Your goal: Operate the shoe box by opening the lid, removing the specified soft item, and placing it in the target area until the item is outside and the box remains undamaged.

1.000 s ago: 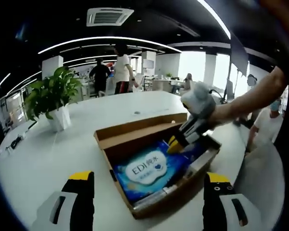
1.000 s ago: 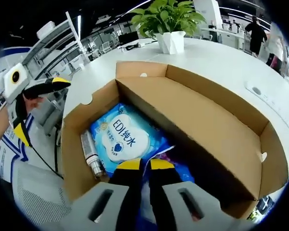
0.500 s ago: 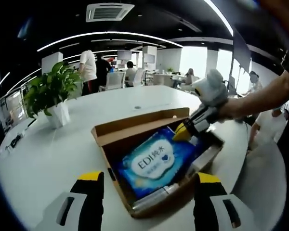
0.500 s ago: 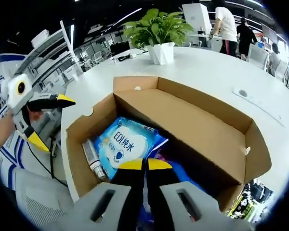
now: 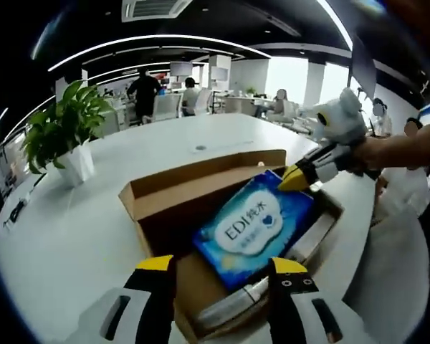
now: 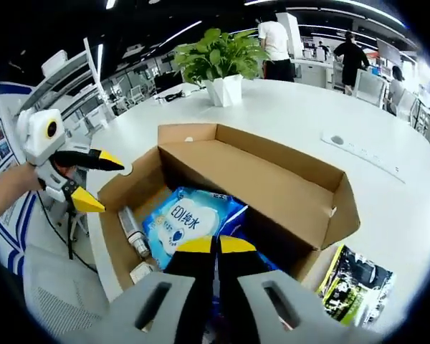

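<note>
An open brown shoe box (image 5: 158, 215) lies on the white table with its lid folded back. A blue soft wipes pack (image 5: 252, 228) marked "EDI" tilts up out of it. My right gripper (image 5: 301, 178) comes in from the right, shut on the pack's far corner. My left gripper (image 5: 222, 269) stands open over the box's near end, touching nothing. In the right gripper view my right gripper (image 6: 215, 245) pinches the blue pack (image 6: 180, 221) above the box (image 6: 272, 188). The left gripper (image 6: 93, 180) hovers open by the box's left corner.
A silver tube (image 6: 132, 233) lies along the box's inner wall. A potted plant (image 5: 61, 140) stands on the table beyond the box. A green and black packet (image 6: 352, 281) lies on the table beside the box. Several people stand in the office behind.
The right gripper has raised the blue pack, which now tilts up out of the box. My left gripper's jaws have narrowed and come closer to the box.
</note>
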